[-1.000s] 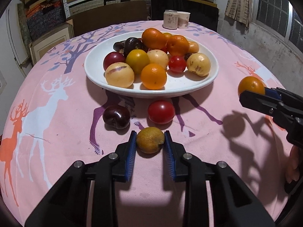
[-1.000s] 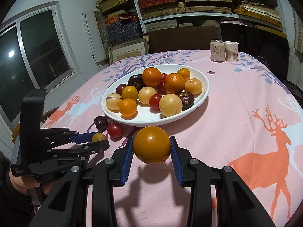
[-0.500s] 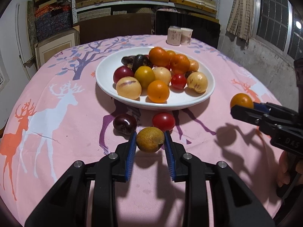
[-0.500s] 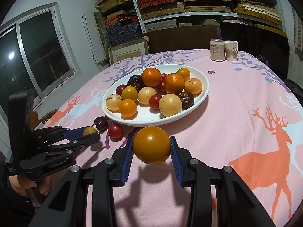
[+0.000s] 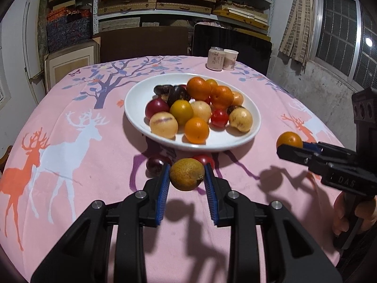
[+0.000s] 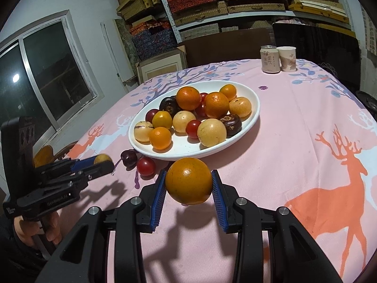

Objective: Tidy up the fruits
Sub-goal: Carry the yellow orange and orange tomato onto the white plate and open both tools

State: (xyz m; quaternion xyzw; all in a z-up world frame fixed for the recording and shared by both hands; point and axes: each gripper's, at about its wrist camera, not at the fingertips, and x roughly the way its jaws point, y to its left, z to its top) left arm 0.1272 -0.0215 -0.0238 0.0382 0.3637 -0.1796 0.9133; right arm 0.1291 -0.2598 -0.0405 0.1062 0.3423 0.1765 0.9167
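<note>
Jaws of the left gripper (image 5: 186,176) are pinching a brownish-yellow fruit (image 5: 186,174), holding it clear of the pink tablecloth (image 5: 82,146); the right gripper (image 6: 188,186) is clamping an orange (image 6: 188,181) the same way. Dark plum (image 5: 154,164) and red tomato (image 6: 146,166) are lying just in front of the white plate (image 5: 221,141), which is carrying the piled fruit.

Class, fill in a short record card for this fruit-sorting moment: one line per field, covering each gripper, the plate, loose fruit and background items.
left gripper: shut on brownish-yellow fruit, lifted above the cloth
right gripper: shut on large orange, also lifted
plate: white, oval, heaped with mixed fruit
loose fruit: dark plum and red tomato on the tablecloth, beside the plate's near rim
background: can and paper cup side by side at the far edge
</note>
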